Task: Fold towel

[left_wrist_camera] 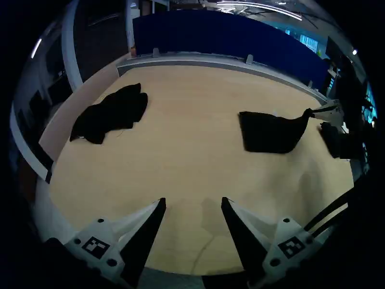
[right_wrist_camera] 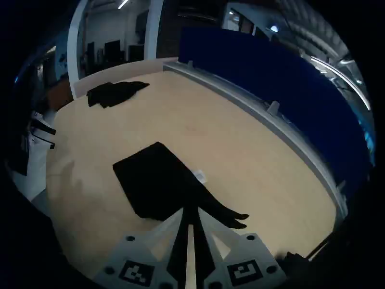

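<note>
A black towel lies folded flat on the wooden table. Its near corner is pulled up into a point between my right gripper's fingers, which are shut on it. In the left gripper view the same towel lies at the right, with the right gripper pinching its far right corner. My left gripper hovers open over bare table near the front edge, well apart from the towel. A second black cloth lies crumpled at the far left, and it also lies at the far end in the right gripper view.
A blue partition with a grey rail runs along the table's far edge. The table's curved front edge is just below the left gripper. A small white tag sits at the towel's edge. The left gripper reaches in at the left.
</note>
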### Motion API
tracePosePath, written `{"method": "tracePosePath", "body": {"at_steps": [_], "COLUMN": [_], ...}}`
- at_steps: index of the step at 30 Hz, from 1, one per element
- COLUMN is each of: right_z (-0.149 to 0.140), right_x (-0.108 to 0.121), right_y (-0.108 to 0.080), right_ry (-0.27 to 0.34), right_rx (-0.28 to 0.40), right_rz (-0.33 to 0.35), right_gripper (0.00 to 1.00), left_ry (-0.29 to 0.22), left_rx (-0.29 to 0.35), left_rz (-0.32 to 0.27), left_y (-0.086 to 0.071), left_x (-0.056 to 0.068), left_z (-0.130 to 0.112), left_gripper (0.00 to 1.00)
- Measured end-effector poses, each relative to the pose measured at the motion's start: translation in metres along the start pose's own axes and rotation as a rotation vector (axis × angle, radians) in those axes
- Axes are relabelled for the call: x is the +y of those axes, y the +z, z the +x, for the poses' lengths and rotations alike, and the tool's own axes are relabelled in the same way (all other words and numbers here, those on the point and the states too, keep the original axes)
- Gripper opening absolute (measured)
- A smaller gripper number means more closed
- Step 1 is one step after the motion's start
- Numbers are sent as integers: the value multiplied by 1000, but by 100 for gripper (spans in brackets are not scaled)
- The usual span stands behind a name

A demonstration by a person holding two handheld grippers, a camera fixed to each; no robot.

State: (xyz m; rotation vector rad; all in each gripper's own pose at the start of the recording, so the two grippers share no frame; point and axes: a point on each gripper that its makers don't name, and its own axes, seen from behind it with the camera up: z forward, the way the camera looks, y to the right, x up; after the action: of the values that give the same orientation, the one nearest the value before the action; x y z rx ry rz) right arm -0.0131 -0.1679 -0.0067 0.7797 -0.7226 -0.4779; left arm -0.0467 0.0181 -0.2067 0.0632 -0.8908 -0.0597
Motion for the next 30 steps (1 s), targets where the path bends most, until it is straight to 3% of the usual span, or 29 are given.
{"method": "tracePosePath", "body": {"at_steps": [8, 15, 23, 30], "right_z": [17, 50, 75, 44], "right_x": [-6, -34, -94, -144], "right_y": [7, 27, 74, 124], "right_ry": [-26, -68, -125, -105], "right_rx": [4, 32, 33, -55], "right_rz": [11, 63, 161, 249], "right_gripper": [6, 6, 6, 6], "left_ry": [-13, -16, -35, -68], "left_rx": [8, 22, 45, 50], "left_rz": [0, 3, 23, 26], "left_y": [-4, -5, -13, -16], "left_x": [-2, -2, -7, -6], "left_z": [-1, 2, 3, 0], "left_gripper": [85, 85, 85, 85]}}
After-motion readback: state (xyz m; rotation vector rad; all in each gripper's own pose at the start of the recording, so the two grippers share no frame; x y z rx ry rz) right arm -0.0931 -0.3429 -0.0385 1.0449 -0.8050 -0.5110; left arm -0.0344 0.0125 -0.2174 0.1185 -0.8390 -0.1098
